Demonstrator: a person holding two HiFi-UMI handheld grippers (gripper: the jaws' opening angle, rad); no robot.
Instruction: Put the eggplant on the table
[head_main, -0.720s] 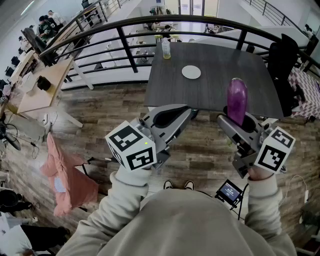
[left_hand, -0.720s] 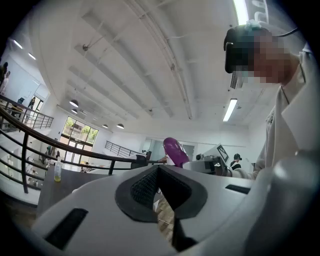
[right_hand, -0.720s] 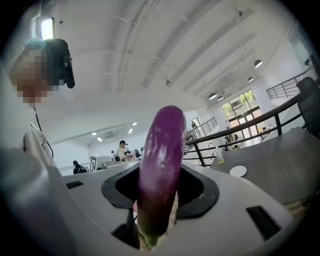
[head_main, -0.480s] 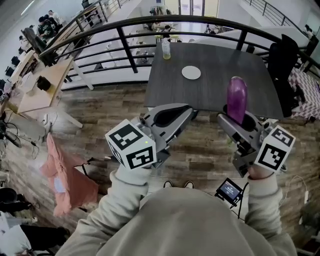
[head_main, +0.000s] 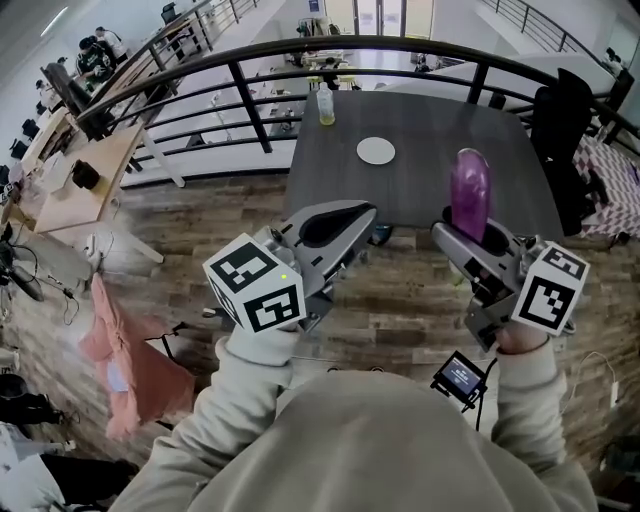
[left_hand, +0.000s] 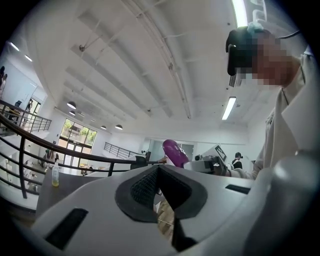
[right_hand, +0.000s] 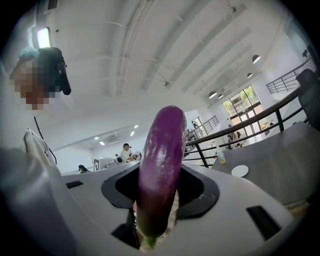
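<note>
A purple eggplant (head_main: 470, 200) (right_hand: 160, 165) stands upright between the jaws of my right gripper (head_main: 468, 238) (right_hand: 159, 176), which is shut on its lower end. It is held in the air over the near edge of the dark grey table (head_main: 430, 110). My left gripper (head_main: 335, 228) (left_hand: 158, 169) is level beside it, short of the table's near left corner. Its jaws are shut with nothing between them. The eggplant (left_hand: 173, 151) also shows past the left jaws.
A white plate (head_main: 376, 151) lies mid-table and a bottle of yellow liquid (head_main: 324, 105) stands at the far left edge. A black railing (head_main: 250, 95) curves behind the table. A dark chair (head_main: 560, 120) stands at its right. Wooden floor lies below.
The view has shifted slightly, and both grippers sit a little higher in it. The eggplant stays upright in the right gripper. The left gripper stays shut.
</note>
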